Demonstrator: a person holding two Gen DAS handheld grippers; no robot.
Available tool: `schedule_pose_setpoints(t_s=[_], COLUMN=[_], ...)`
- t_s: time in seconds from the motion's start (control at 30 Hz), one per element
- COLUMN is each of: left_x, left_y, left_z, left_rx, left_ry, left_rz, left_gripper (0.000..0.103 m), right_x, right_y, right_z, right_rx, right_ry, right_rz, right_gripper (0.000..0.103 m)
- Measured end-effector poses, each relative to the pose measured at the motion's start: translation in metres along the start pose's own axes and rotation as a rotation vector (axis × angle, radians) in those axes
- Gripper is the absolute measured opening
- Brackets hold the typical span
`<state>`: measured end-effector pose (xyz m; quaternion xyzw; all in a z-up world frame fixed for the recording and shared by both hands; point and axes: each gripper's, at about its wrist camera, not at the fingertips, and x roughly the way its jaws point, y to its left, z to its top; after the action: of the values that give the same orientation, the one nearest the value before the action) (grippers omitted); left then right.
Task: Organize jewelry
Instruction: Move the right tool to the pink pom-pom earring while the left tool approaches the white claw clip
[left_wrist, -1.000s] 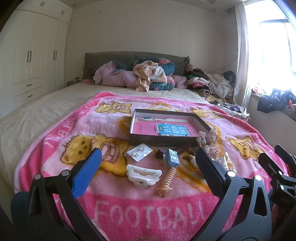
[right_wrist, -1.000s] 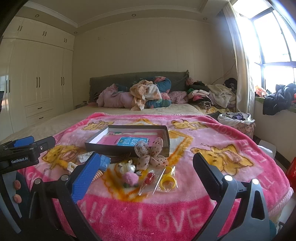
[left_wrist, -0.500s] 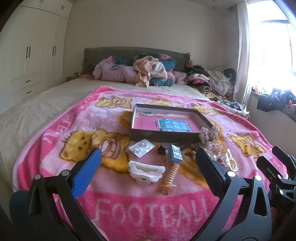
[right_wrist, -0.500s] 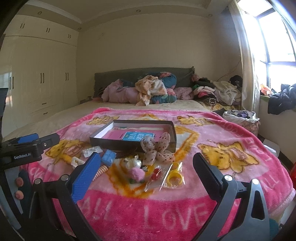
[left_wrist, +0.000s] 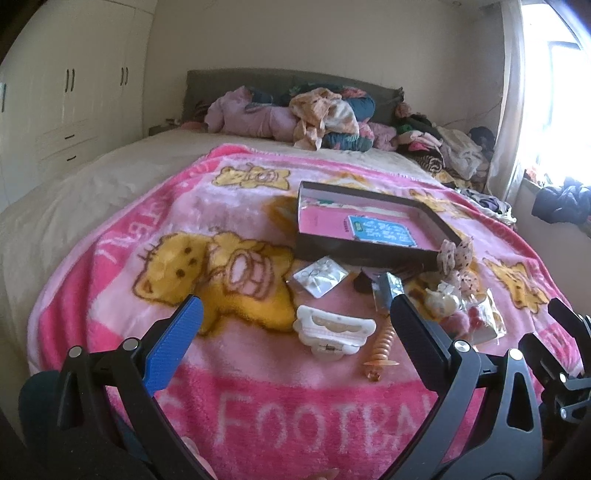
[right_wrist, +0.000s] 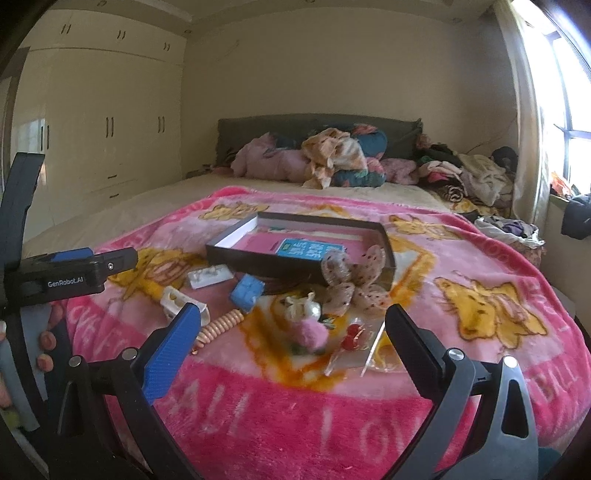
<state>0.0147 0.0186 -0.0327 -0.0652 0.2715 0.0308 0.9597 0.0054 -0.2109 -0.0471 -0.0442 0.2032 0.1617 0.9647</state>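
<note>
A dark open box (left_wrist: 369, 254) with a pink lining and a blue card lies on the pink blanket (left_wrist: 184, 229). In front of it lie a white claw clip (left_wrist: 334, 330), a clear packet (left_wrist: 319, 276), an orange spiral tie (left_wrist: 384, 345), a blue piece (right_wrist: 246, 291), a spotted bow (right_wrist: 351, 277), a pink pompom (right_wrist: 310, 334) and bagged items (right_wrist: 354, 341). My left gripper (left_wrist: 295, 325) is open and empty, above the clip. My right gripper (right_wrist: 291, 328) is open and empty, over the pompom.
A heap of clothes (left_wrist: 317, 114) lies by the dark headboard. White wardrobes (right_wrist: 99, 140) line the left wall. A window (right_wrist: 569, 110) and more clothes are on the right. The box also shows in the right wrist view (right_wrist: 295, 266).
Both grippers have moved forward and down toward the items on the blanket, which now look larger. Both stay open. No item has moved.
</note>
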Motion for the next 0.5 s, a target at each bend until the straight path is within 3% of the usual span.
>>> schedule_pose_setpoints(t_s=[0.37,0.5], left_x=[0.044,0.06], left_y=[0.002,-0.003], left_z=[-0.003,-0.007], left_rx=[0.047,0.074], left_ry=[0.08,0.117], left_rz=[-0.059,-0.078], left_gripper=[0.093,0.093], right_x=[0.037,0.054], right_y=[-0.001,-0.006], right_z=[-0.006,-0.008], right_rx=[-0.023,-0.027], right_ry=[0.085,0.133], right_rz=[0.007,0.005], right_gripper=[0.097,0.084])
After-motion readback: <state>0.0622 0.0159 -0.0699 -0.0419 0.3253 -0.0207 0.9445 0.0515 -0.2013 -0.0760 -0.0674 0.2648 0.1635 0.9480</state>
